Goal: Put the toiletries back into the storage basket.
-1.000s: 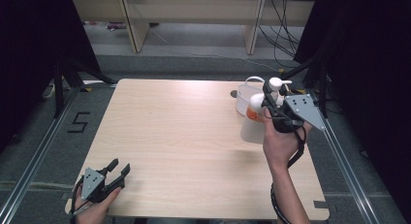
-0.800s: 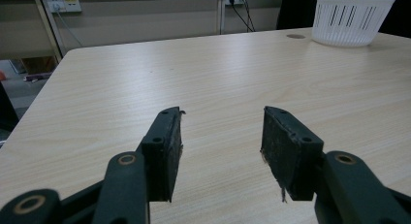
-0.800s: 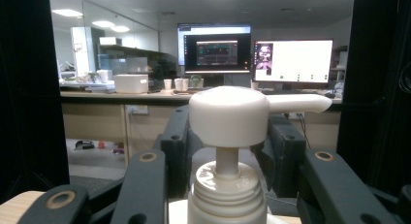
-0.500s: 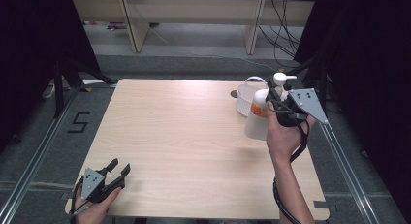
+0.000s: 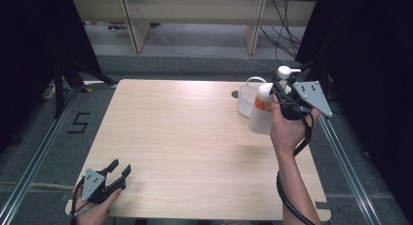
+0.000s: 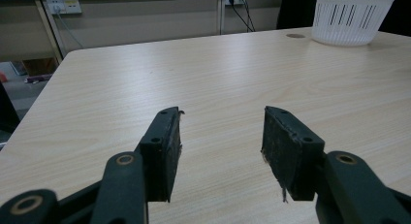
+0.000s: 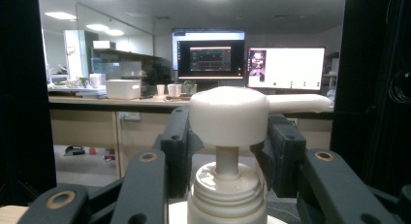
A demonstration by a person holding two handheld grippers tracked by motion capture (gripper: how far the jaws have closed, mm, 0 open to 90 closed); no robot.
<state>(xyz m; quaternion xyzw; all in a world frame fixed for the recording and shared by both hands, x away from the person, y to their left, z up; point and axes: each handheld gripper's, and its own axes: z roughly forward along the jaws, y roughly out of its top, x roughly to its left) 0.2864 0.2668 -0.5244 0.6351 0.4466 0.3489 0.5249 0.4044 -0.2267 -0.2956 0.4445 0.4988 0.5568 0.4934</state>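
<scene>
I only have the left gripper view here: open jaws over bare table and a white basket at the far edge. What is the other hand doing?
Observer: The right gripper is shut on a white pump bottle, held clear above the table.
Operator: Where on the bottle?
Observer: In the right gripper view the jaws stand either side of the neck, just under the pump head.
Operator: How close to the basket?
Observer: From the high view, the bottle hangs just beside the white basket, on its near right side, not inside it.
</scene>
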